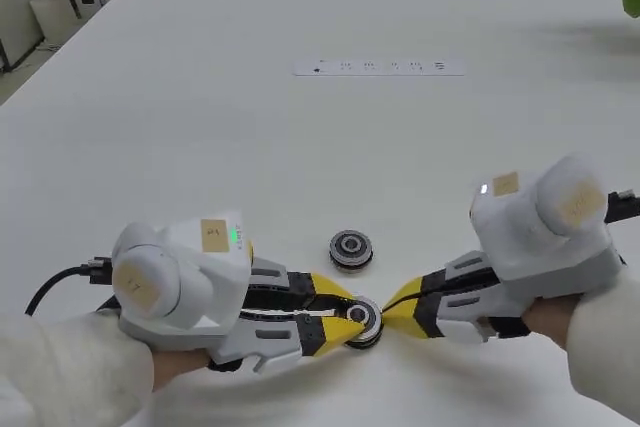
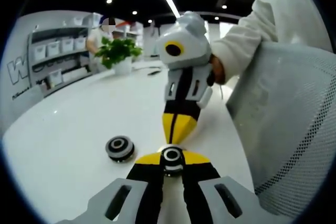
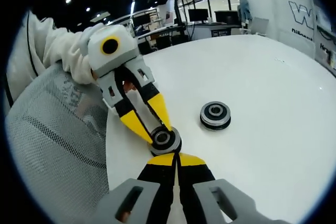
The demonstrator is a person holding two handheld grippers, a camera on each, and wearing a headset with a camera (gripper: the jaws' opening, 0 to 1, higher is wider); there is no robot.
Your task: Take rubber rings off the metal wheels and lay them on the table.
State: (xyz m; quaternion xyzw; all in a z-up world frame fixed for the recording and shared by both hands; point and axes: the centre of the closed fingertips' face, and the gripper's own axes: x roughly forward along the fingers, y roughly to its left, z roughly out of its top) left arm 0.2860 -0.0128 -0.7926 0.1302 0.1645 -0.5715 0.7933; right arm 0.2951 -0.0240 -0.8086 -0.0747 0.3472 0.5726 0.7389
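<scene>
Large white desk point(image 1: 300, 137) takes up most of the head view. Grey mesh chair back point(image 2: 283, 129) sits at the right of the left gripper view.

Left hand-held gripper point(image 1: 348, 311), white-grey body with black-and-yellow jaws, is at the lower left of the head view. It grasps a small round metal wheel with a black rubber ring point(image 1: 364, 319), one yellow tip on each side of it. The held wheel sits low at bottom centre of the head view, at desk level.

Right hand-held gripper point(image 1: 391, 308), same build, is at the lower right of the head view. It is clenched, jaws pressed together, and its yellow point touches the rim of the held wheel from the opposite side. Cannot tell if it pinches the rubber ring.

Green potted plant point(image 2: 116, 51) stands at the upper left of the left gripper view. Flush white socket strip point(image 1: 380, 68) lies upper centre on the desk.

Second metal wheel with a black rubber ring point(image 1: 351, 248) lies flat on the desk just above the held one in the head view, apart from both hand-held grippers, ring on.
</scene>
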